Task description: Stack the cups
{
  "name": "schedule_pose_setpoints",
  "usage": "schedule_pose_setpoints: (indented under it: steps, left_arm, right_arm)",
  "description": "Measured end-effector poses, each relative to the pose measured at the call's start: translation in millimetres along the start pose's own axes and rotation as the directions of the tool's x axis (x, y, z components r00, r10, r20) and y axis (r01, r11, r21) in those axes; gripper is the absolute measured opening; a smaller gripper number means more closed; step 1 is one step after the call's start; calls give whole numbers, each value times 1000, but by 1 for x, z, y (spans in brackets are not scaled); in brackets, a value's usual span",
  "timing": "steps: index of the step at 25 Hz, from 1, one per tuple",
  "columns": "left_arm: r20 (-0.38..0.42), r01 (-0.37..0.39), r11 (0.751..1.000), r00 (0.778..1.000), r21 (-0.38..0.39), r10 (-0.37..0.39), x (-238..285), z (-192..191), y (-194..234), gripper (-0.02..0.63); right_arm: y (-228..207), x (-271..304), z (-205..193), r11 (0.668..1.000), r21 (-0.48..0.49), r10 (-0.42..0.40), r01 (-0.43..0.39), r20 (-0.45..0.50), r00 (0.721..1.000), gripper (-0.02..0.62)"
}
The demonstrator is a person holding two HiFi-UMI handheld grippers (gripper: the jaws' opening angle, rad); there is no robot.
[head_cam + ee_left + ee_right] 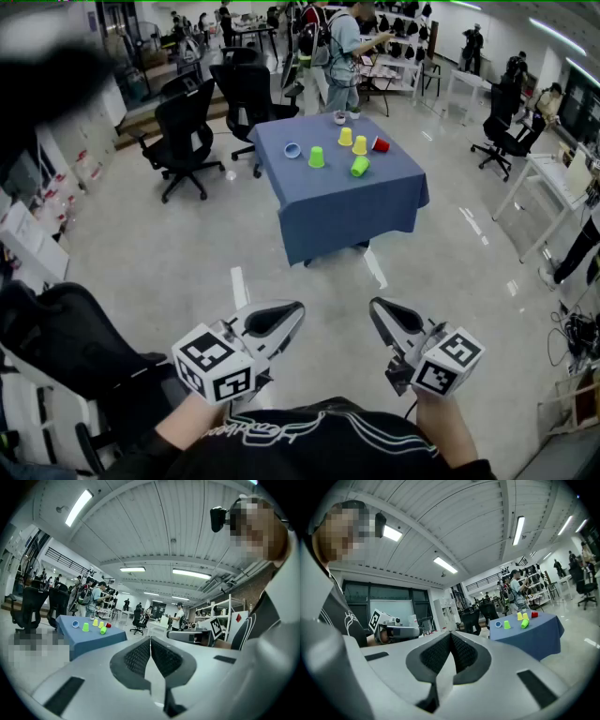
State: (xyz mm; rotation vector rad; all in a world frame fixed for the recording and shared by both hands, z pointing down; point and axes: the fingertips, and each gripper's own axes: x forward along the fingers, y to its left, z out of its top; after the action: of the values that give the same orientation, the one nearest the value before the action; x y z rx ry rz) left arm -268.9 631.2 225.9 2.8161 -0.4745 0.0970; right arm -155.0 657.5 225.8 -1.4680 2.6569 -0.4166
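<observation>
A table under a blue cloth (337,202) stands across the room, with several cups on top. A blue cup (292,150) and a green cup (360,167) lie on their sides. Another green cup (317,157), two yellow cups (345,137) (360,144) and a red cup (380,144) sit near them. My left gripper (297,308) and right gripper (374,304) are held close to my body, far from the table, both shut and empty. The cups (86,627) look small in the left gripper view behind the left gripper (150,641). In the right gripper view the cups (506,625) lie beyond the right gripper (451,637).
Black office chairs (187,131) stand left of and behind the table, and another black chair (56,342) is at my left side. People (342,56) stand behind the table by shelves. Desks (562,178) line the right wall. Pale floor lies between me and the table.
</observation>
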Motion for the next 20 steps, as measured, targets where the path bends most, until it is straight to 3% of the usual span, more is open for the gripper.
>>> schedule_pose_setpoints:
  steps: [20]
  left_arm:
    - [-8,3,1000,1000,25,-3,76,3,-21,28]
  right_arm:
    - [-75,-52,15,997,-20,-68,69,26,997,28]
